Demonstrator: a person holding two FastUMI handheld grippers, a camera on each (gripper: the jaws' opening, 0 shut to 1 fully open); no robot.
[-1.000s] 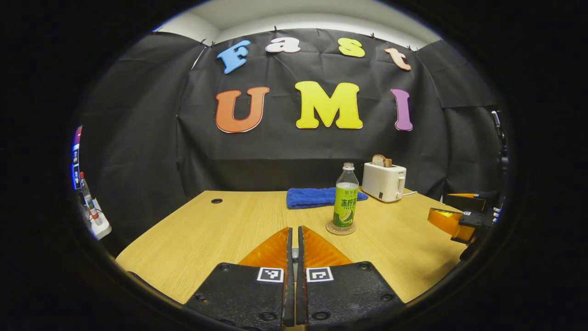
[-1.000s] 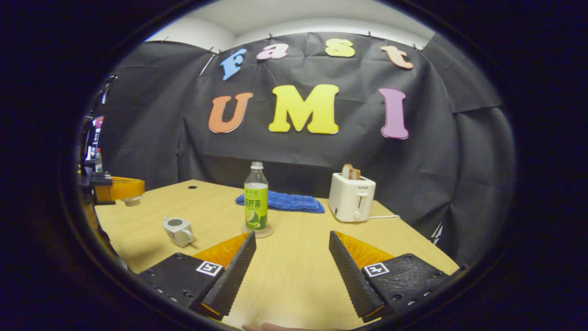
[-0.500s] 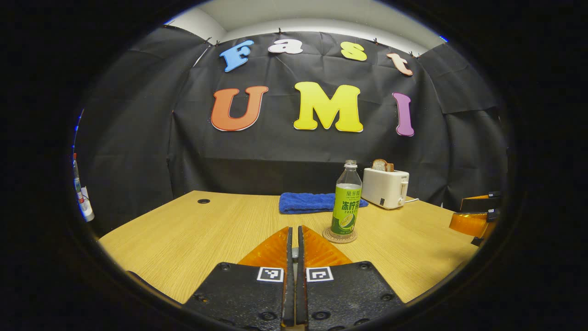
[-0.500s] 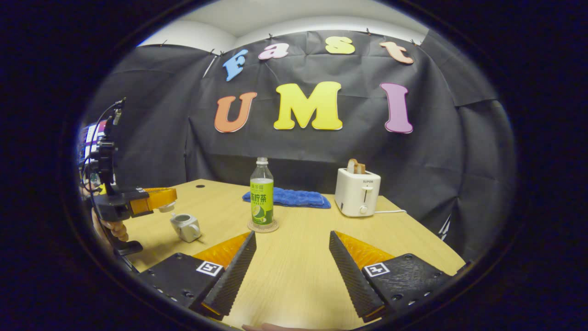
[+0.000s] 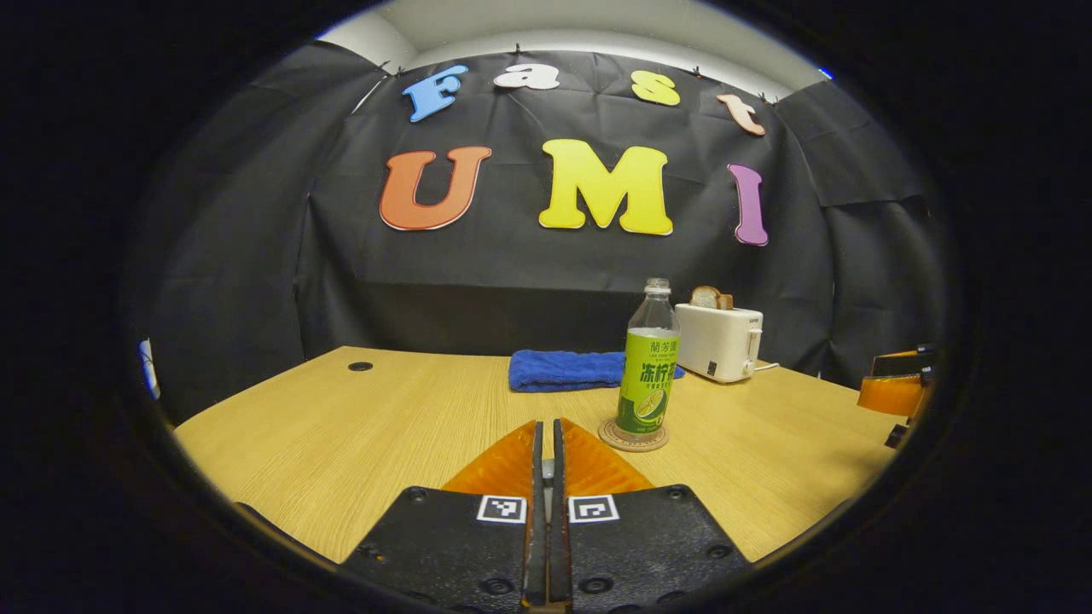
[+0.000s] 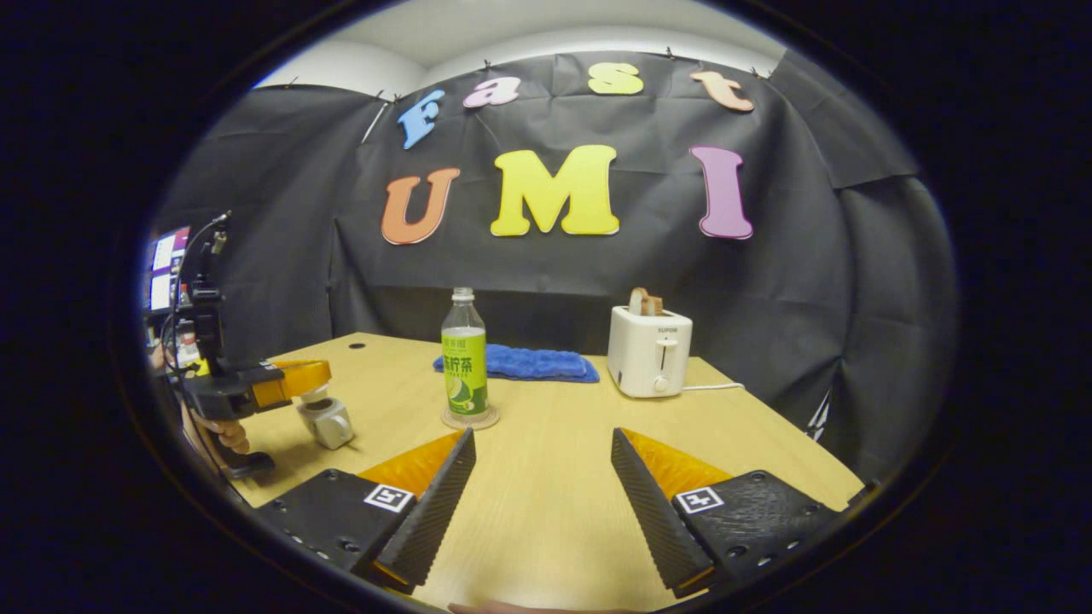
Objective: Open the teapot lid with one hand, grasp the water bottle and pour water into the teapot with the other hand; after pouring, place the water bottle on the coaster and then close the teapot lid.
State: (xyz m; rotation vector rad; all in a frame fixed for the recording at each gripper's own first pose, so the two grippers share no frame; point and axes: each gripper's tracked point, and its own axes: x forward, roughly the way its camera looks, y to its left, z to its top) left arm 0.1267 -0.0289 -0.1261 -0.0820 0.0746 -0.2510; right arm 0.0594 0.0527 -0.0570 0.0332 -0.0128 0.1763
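Toaster [image 6: 650, 351] and blue cloth [image 6: 520, 363] behind bottle [image 6: 464, 362].

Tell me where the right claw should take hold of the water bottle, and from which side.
Grip the water bottle across its straight labelled body, likely about mid-height, coming in level from the front. It stands upright on the coaster, and the right claw is open and facing it; the narrow neck offers less hold.
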